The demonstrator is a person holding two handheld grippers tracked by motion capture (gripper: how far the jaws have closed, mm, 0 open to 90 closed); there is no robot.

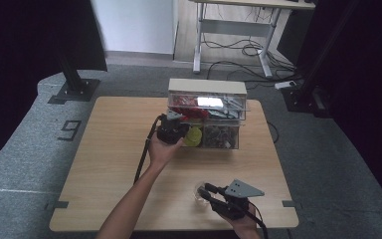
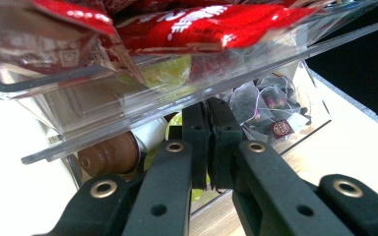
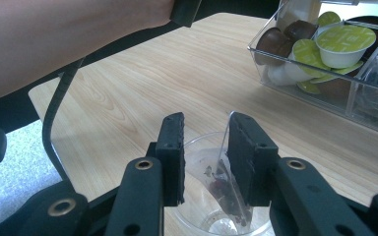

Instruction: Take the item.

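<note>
Two black two-jaw grippers working at light wooden table [image 1: 109, 149]. Right gripper [image 3: 205, 164] hovering over clear plastic cup [image 3: 197, 196], jaws spread apart; translucent pyramid tea bag with dark red contents [image 3: 224, 189] hanging between them down into cup, leaning by one pad, not pinched. Right hand [image 1: 246, 224] reaching in from near edge, gripper pointing left. Left gripper [image 2: 207, 142] pressed together, tips sitting at front of clear acrylic organizer box [image 2: 295, 49], just beside brown coffee capsule [image 2: 110, 155]. Left forearm stretching forward, hand [image 1: 161, 149] gripping the tool.
</note>
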